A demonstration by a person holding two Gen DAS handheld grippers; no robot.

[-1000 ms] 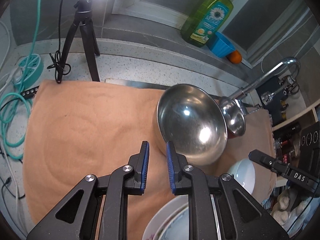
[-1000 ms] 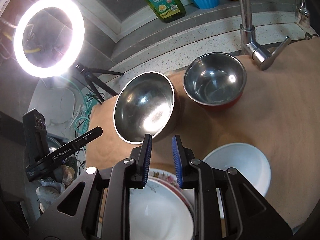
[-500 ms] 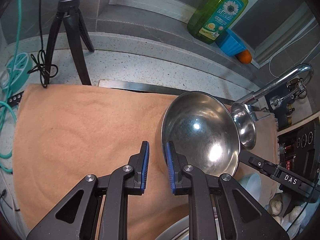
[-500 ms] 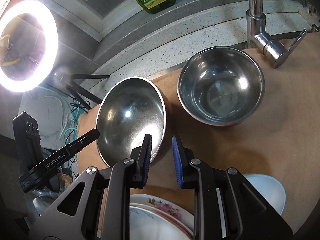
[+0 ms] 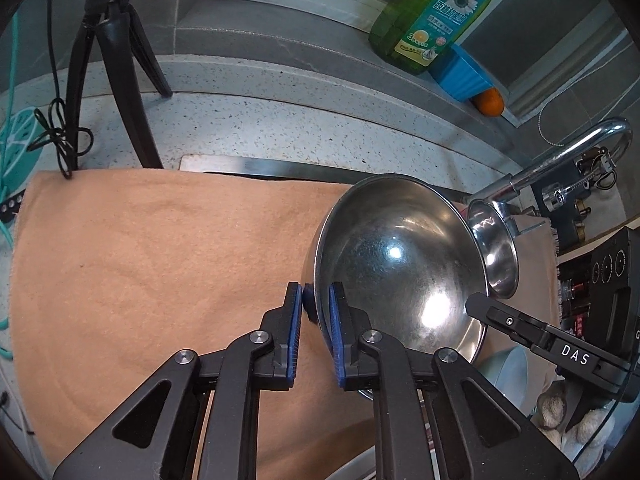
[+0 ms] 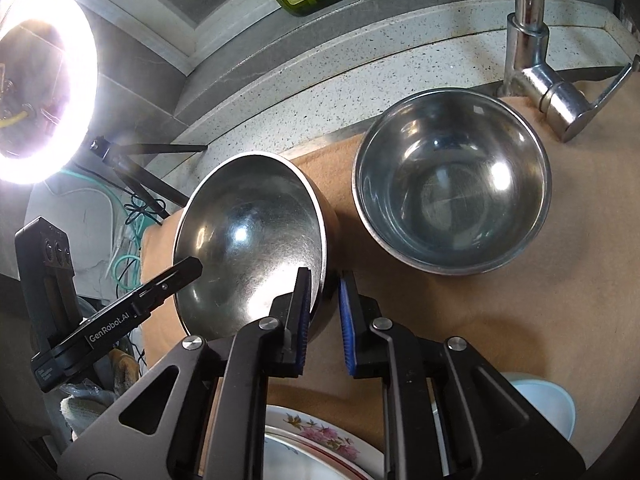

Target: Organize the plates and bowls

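Note:
A large steel bowl [image 5: 396, 264] stands on an orange cloth [image 5: 160, 264]; it also shows in the right wrist view [image 6: 248, 240]. My left gripper [image 5: 315, 304] is open, its fingers astride the bowl's left rim. My right gripper [image 6: 325, 292] is open, its fingers astride the bowl's right rim. A second steel bowl [image 6: 452, 180] stands to the right, also seen behind the first in the left wrist view [image 5: 494, 248]. A flowered plate [image 6: 312, 440] and a white bowl [image 6: 548, 404] lie at the near edge.
A tap [image 6: 532, 56] rises behind the second bowl. A green soap bottle [image 5: 432, 12], a blue cup [image 5: 460, 72] and an orange [image 5: 490, 102] stand on the back ledge. A tripod [image 5: 116, 60] and a ring light [image 6: 44, 92] are at the left.
Both grippers moved forward to the large bowl; their fingers now straddle its rim on opposite sides. The plate and white bowl slid toward the bottom edge of view.

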